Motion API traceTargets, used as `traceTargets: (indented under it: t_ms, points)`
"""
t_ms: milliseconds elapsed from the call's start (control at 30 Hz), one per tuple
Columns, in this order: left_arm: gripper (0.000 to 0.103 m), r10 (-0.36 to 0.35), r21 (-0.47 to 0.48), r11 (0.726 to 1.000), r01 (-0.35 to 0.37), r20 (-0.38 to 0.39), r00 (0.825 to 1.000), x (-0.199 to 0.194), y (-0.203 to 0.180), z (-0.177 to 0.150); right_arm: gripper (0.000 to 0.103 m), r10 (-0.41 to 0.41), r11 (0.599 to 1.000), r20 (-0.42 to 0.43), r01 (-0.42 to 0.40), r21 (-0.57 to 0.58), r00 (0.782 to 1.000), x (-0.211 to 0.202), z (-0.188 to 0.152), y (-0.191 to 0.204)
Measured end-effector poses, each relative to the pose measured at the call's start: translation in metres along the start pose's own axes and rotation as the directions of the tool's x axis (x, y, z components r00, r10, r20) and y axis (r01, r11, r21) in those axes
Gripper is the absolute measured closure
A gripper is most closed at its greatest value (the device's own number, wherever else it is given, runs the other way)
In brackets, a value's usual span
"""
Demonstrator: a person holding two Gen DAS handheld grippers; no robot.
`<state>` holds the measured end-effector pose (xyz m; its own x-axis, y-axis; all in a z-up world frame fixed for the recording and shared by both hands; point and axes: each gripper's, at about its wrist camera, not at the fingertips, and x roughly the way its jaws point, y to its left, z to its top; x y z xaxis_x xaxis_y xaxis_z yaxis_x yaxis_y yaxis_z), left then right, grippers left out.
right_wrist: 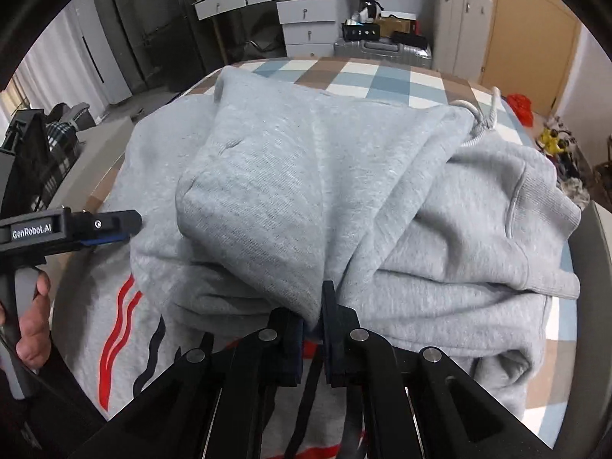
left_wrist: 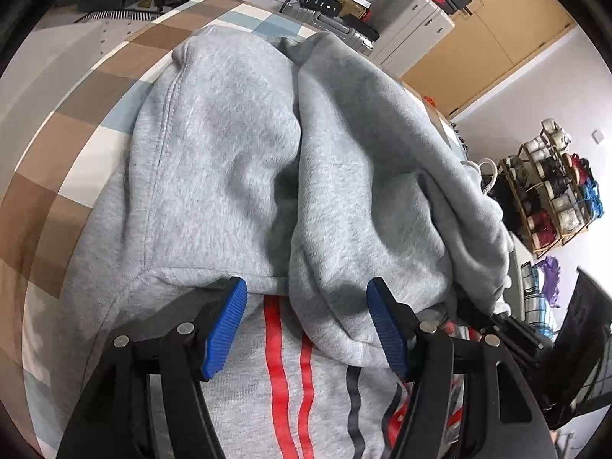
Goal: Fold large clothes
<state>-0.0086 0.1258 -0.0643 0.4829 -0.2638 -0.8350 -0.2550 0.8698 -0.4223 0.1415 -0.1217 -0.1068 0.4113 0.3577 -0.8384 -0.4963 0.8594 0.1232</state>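
A person's hand (right_wrist: 32, 321) holds the left gripper (left_wrist: 306, 321), its blue pads spread apart over the grey hoodie (right_wrist: 306, 176) bunched on the checked bed cover (right_wrist: 367, 76). The right gripper (right_wrist: 311, 313) pinches a hoodie fold. White drawers (right_wrist: 302, 19), a suitcase (right_wrist: 382, 51) and a shoe rack (left_wrist: 550, 191) stand beyond.

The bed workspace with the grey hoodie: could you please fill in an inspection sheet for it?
Surface: checked bedspread, mostly covered.
Job's things: grey hoodie, partly folded, striped print at near edge; drawstring lies loose.
Clutter: nothing seen on the bed.
Grippers: left gripper open over the hoodie; right gripper shut on a fold of it.
Cables: nothing seen.
Surroundings: drawers, suitcase, shoe rack.
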Motion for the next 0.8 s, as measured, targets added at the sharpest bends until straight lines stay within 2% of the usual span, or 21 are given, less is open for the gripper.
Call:
traceTargets:
  t_ms: [67, 133, 233, 333, 400, 533, 600, 667, 733, 800]
  points:
    - [0.043, 0.011, 0.032, 0.999, -0.011, 0.0, 1.0, 0.0, -0.007, -0.003, 0.095, -0.037, 0.999, -0.018, 0.036, -0.041, 0.999, -0.001, 0.005, 0.008]
    - [0.043, 0.012, 0.055, 0.998, -0.012, -0.002, 1.0, -0.001, -0.015, -0.004, 0.095, -0.089, 0.988, -0.026, 0.085, -0.133, 0.996, -0.003, 0.007, 0.022]
    - [0.043, -0.023, 0.085, 0.996, 0.023, -0.004, 1.0, 0.001, -0.028, 0.001, 0.095, -0.109, 0.974, -0.005, 0.106, -0.199, 0.994, -0.008, 0.009, 0.032]
    - [0.043, -0.105, 0.09, 0.99, 0.105, 0.001, 0.994, 0.004, -0.036, 0.016, 0.095, -0.059, 0.991, 0.018, 0.06, -0.122, 0.998, -0.014, 0.01, 0.022]
    - [0.043, -0.139, 0.104, 0.985, 0.14, -0.017, 0.99, 0.011, -0.042, 0.027, 0.095, 0.019, 0.999, 0.056, -0.017, -0.029, 0.998, -0.018, 0.009, 0.009]
    - [0.037, -0.195, 0.14, 0.969, 0.201, -0.059, 0.979, 0.025, -0.053, 0.046, 0.095, 0.108, 0.985, 0.16, -0.128, 0.119, 0.981, -0.024, 0.001, -0.017]
    - [0.037, -0.18, 0.192, 0.962, 0.194, -0.084, 0.98, 0.033, -0.06, 0.048, 0.095, 0.129, 0.969, 0.2, -0.166, 0.182, 0.971, -0.026, -0.004, -0.025]
    - [0.037, -0.154, 0.186, 0.968, 0.167, -0.081, 0.985, 0.037, -0.063, 0.047, 0.095, 0.143, 0.954, 0.23, -0.196, 0.226, 0.963, -0.027, -0.008, -0.03]
    - [0.037, -0.108, 0.157, 0.98, 0.119, -0.079, 0.991, 0.027, -0.063, 0.041, 0.095, 0.161, 0.936, 0.262, -0.232, 0.266, 0.952, -0.027, -0.014, -0.034]
    - [0.037, -0.01, 0.193, 0.981, 0.017, -0.034, 0.999, 0.012, -0.072, 0.035, 0.095, 0.177, 0.918, 0.276, -0.259, 0.299, 0.945, -0.025, -0.018, -0.036]
